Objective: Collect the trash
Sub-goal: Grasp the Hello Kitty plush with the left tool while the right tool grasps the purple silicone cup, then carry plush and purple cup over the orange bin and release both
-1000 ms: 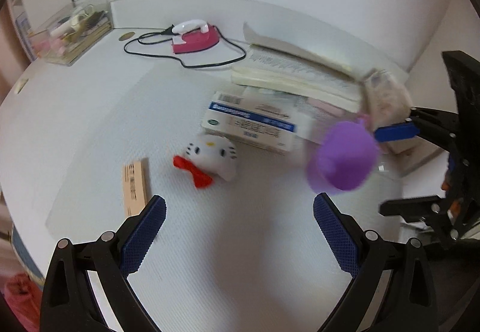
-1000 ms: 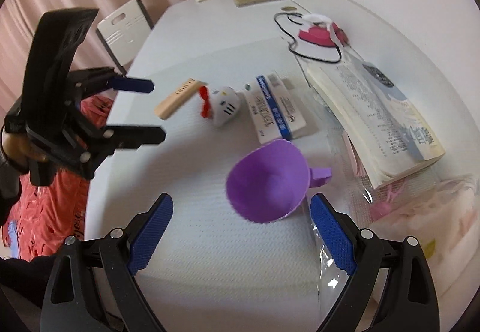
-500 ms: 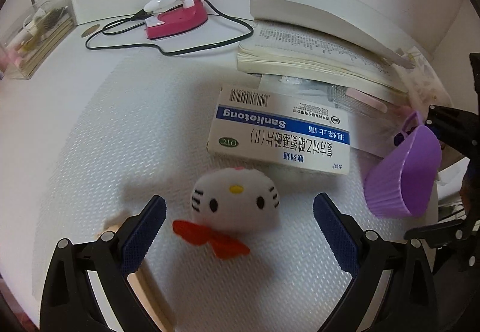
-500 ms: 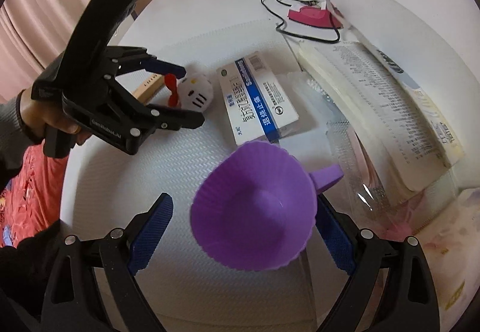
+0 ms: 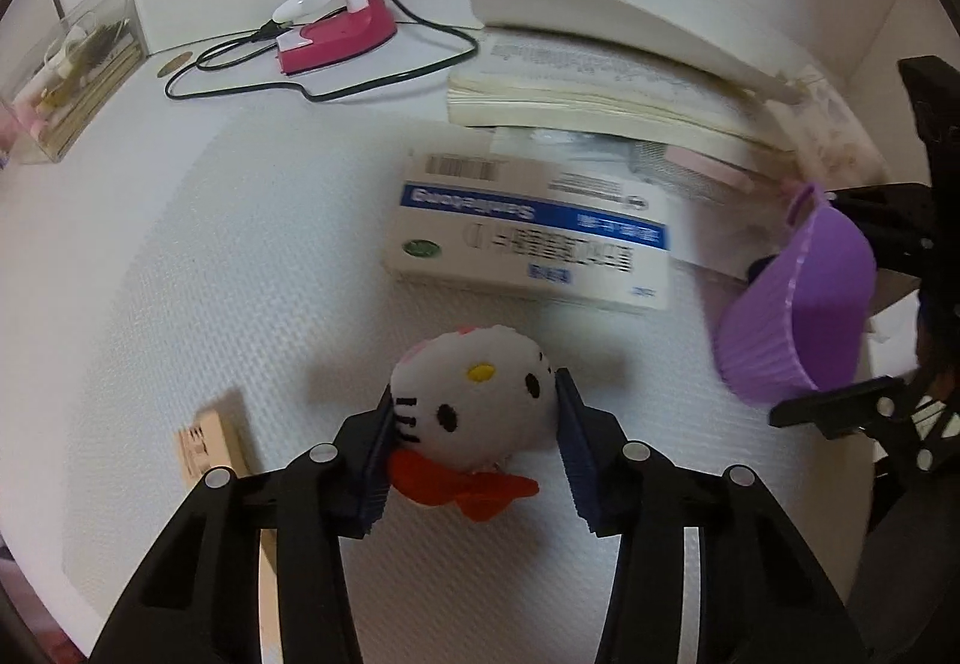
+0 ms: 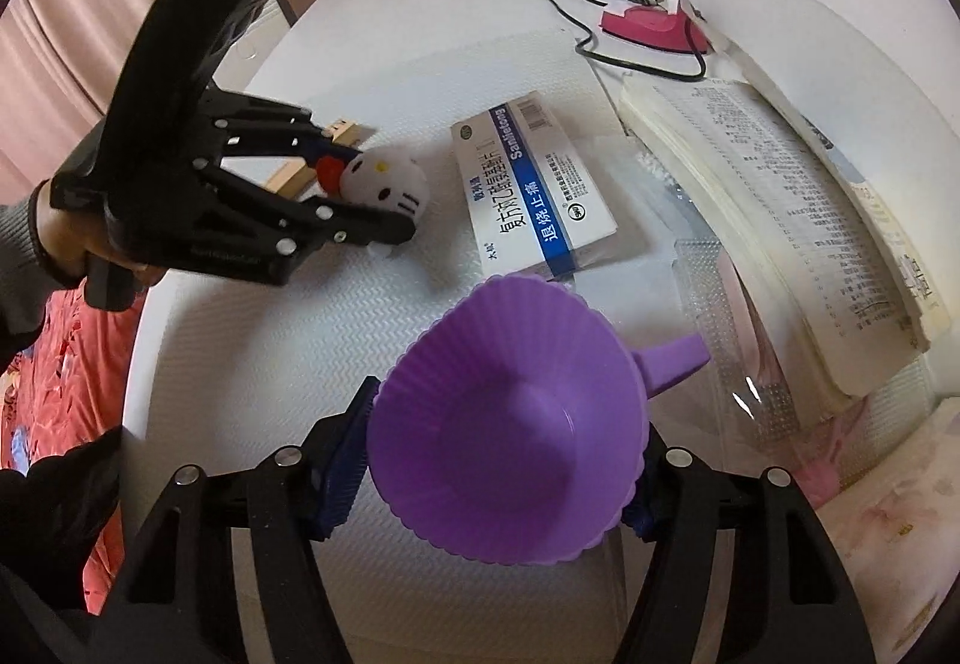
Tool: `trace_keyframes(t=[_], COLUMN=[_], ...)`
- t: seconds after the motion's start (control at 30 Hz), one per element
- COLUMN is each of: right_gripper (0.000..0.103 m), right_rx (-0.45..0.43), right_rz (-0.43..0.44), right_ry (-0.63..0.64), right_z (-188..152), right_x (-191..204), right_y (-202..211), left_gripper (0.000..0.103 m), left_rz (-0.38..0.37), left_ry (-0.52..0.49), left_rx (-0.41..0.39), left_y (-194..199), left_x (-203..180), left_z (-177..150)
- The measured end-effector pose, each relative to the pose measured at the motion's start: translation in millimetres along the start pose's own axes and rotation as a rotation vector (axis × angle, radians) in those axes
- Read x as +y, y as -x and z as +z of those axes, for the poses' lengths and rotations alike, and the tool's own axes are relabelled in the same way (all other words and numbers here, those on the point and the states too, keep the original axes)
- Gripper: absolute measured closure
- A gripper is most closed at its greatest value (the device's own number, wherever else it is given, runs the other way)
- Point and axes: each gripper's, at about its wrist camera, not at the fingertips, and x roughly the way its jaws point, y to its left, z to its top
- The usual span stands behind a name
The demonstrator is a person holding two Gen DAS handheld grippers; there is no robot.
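A white cat-face plush [image 5: 474, 400] with a red bow lies on the white table; it also shows in the right wrist view [image 6: 387, 181]. My left gripper [image 5: 474, 424] is shut on it, blue pads against both its sides. My right gripper [image 6: 501, 460] is shut on a purple fluted cup [image 6: 510, 424] with a side handle and holds it above the table; the cup also shows at the right of the left wrist view [image 5: 792, 328]. The cup looks empty.
A white and blue medicine box [image 5: 528, 244] lies behind the plush. A wooden block [image 5: 207, 448] lies left of it. An open book [image 5: 600, 82], a pink mini iron [image 5: 330, 28] with cord and a clear organiser box [image 5: 66, 76] stand farther back.
My left gripper moved forward onto the plush and closed on it. My right gripper closed on the purple cup.
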Motion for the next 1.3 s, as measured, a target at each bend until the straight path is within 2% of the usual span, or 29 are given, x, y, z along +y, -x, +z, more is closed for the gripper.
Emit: trace_keyframes(t=[0.3, 0.57, 0.97, 1.3], right_gripper=[0.036, 0.036, 0.036, 0.036], right_rx=[-0.026, -0.043, -0.020, 0.055], right_rz=[0.077, 0.166, 0.341, 0.480], right_ry=[0.002, 0.091, 0.264, 0.489], right_z=[-1, 4, 12, 16], right_x=[7, 40, 121, 234], right_y=[31, 62, 75, 53], left_gripper=[0.054, 0.054, 0.054, 0.054], left_rz=[0.010, 0.073, 0.207, 0.329], left_ry=[0.046, 0.123, 0.347, 0.590], left_rx=[-0.042, -0.085, -0.146, -0.160], left_y=[49, 105, 183, 228], left_x=[-31, -55, -71, -70], left_z=[-19, -58, -141, -238])
